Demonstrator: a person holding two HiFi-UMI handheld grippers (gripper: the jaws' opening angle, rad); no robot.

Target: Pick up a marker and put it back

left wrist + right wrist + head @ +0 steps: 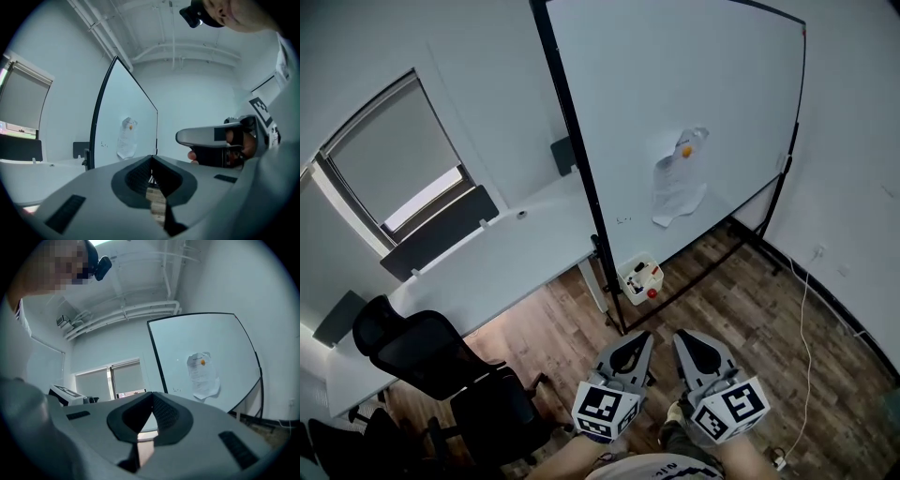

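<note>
Whiteboard (pixel 675 112) w/ paper (pixel 679 186) ahead; left tool (pixel 636 341) & right tool (pixel 686 339) both closed tight, nothing held.

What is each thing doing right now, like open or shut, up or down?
left gripper: shut, nothing in it.
right gripper: shut, nothing in it.
whiteboard: standing upright, almost blank.
paper: stuck on the whiteboard, crumpled.
window blind: pulled mostly down, gap at the bottom.
office chair: empty.
white box: on the floor, small things inside.
</note>
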